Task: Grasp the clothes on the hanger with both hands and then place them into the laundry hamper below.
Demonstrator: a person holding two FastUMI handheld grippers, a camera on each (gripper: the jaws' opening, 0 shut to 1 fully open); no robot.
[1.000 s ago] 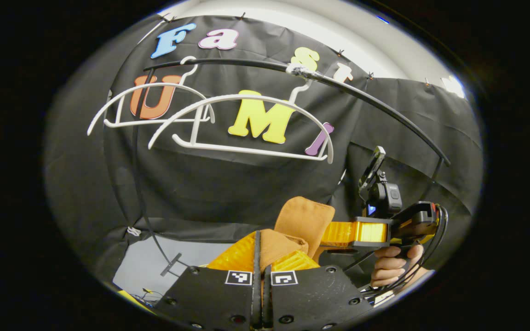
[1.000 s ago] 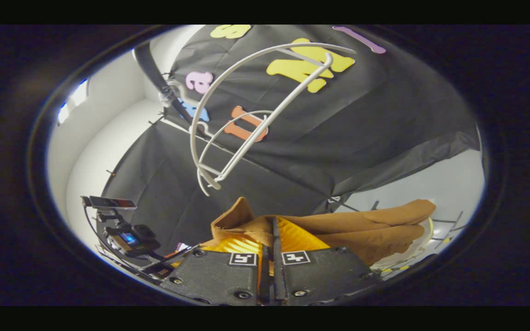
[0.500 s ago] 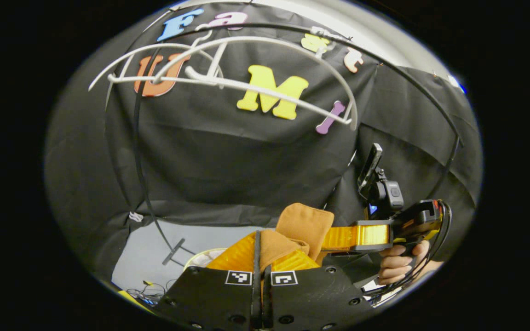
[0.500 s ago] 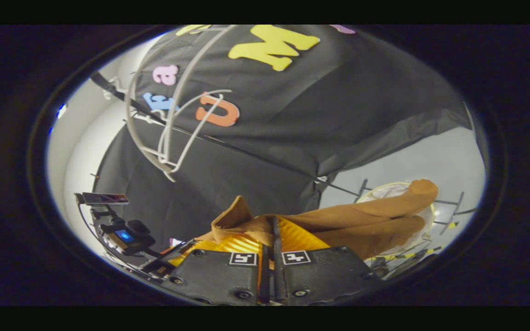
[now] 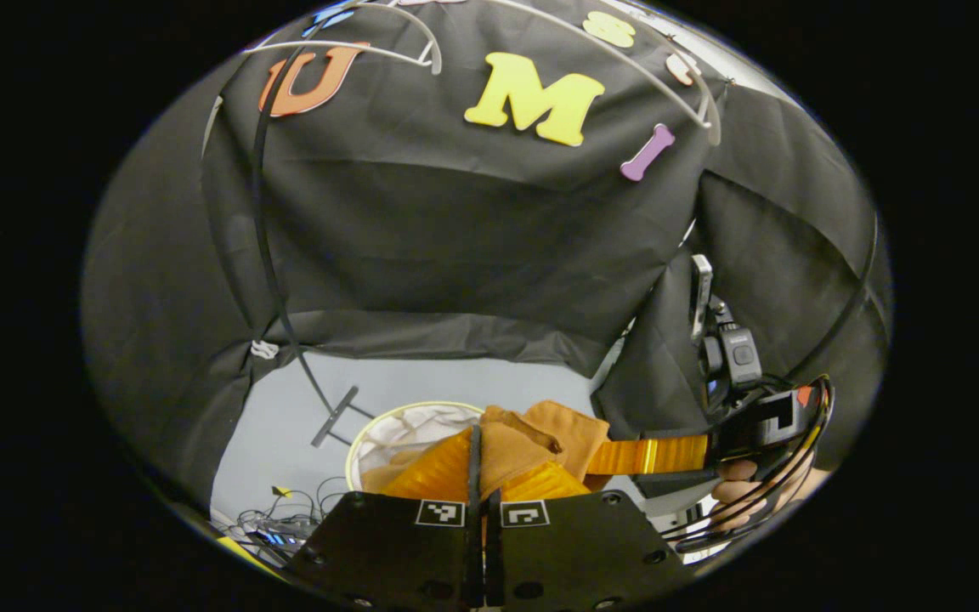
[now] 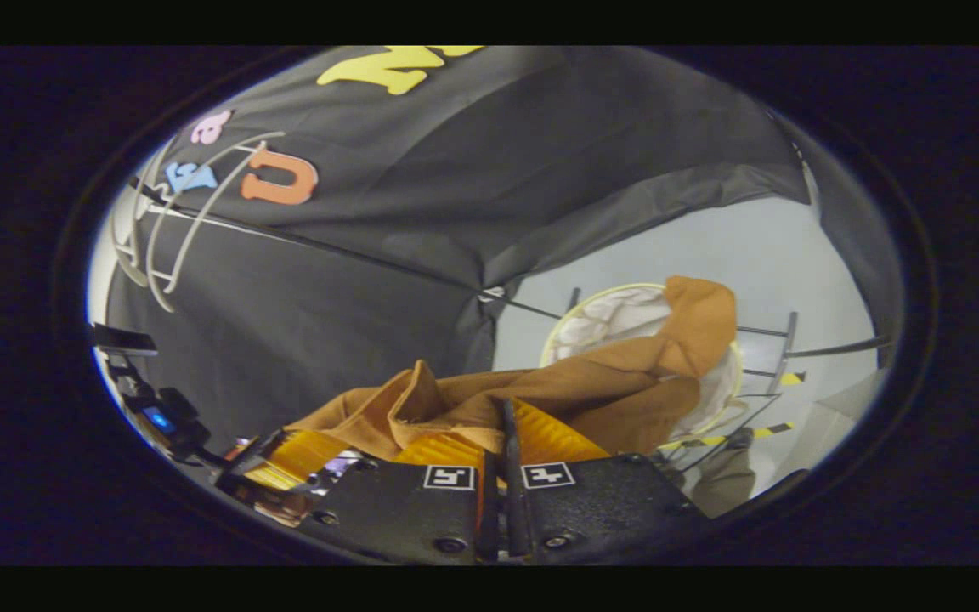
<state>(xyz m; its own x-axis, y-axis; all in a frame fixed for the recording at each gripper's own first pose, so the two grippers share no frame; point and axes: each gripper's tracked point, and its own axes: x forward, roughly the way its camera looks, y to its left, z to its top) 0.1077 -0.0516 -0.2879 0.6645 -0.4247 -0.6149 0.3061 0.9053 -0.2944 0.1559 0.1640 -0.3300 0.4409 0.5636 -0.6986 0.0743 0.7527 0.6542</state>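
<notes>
Both grippers are pinching the brown garment [image 6: 625, 382]. The left gripper [image 5: 483, 463] is clamping a fold of it between its orange fingers, and the right gripper [image 6: 498, 442] is doing the same just ahead of its own camera. From the right gripper, the cloth is trailing forward into the white-lined laundry hamper [image 6: 600, 319] beyond. White hangers [image 6: 175, 229] are hanging bare, high above both grippers.

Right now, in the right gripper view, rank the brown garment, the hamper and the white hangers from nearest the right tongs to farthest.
1. Brown garment, clamped in the right tongs.
2. Hamper, beyond, to the right.
3. White hangers, far upper left.
</notes>
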